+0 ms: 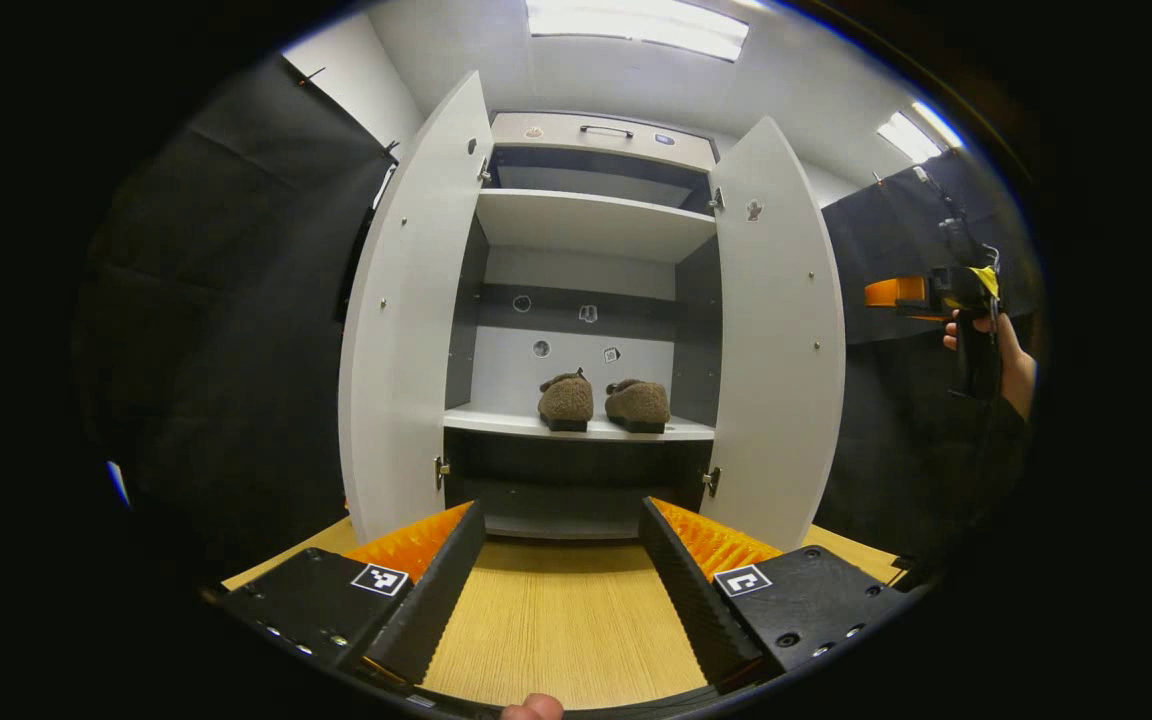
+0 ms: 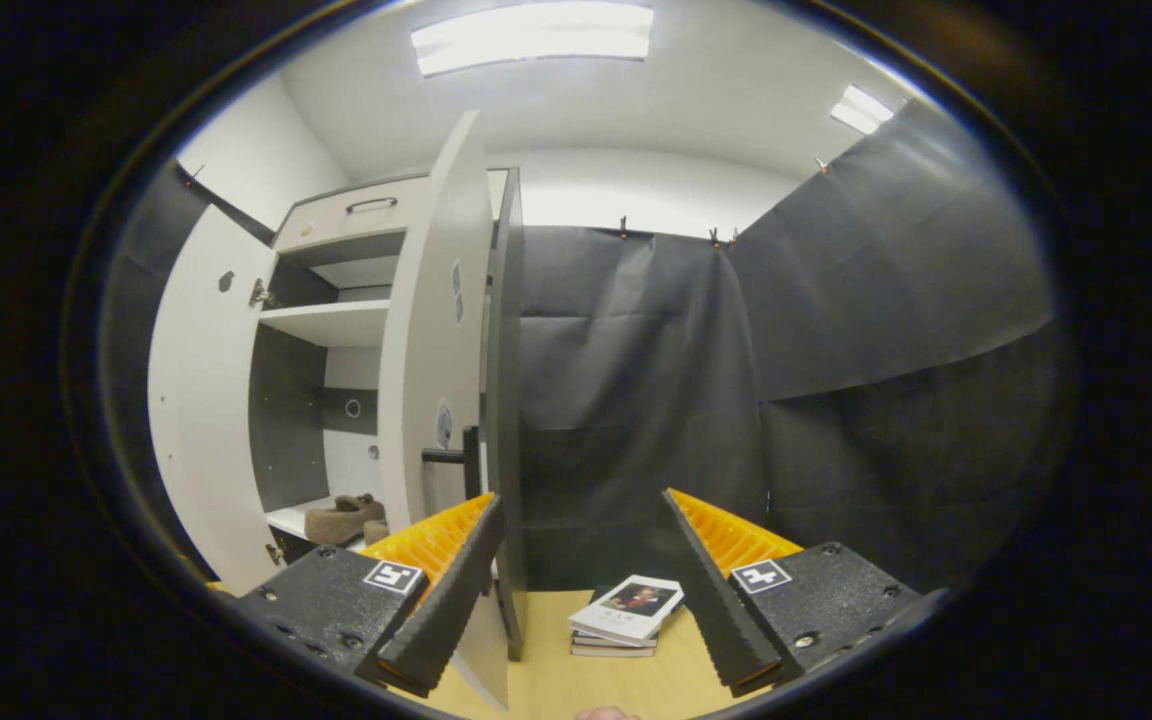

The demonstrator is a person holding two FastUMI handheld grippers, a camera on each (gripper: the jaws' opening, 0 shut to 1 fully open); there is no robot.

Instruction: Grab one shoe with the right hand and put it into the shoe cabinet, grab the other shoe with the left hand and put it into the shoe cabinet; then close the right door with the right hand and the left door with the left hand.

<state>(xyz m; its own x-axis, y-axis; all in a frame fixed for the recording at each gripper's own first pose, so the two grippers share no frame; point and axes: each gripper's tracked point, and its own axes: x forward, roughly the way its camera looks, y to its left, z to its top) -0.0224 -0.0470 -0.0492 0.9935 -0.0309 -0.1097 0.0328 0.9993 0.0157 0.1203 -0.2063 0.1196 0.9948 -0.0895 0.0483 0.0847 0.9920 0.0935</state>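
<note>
Both hand-held grippers, left (image 1: 561, 570) and right (image 2: 581, 590), gaped empty; right door (image 2: 433, 330) half hid the shoes (image 2: 341, 520).

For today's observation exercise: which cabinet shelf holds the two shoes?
The lower shelf: both brown shoes sit there side by side. The upper shelf is bare.

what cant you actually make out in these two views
- Right shoe in the right gripper view: partly hidden behind the right door.
- Book stack in the right gripper view: cover too small, one side behind the right gripper finger.
- Cabinet bottom compartment in the left gripper view: too dark.
</note>
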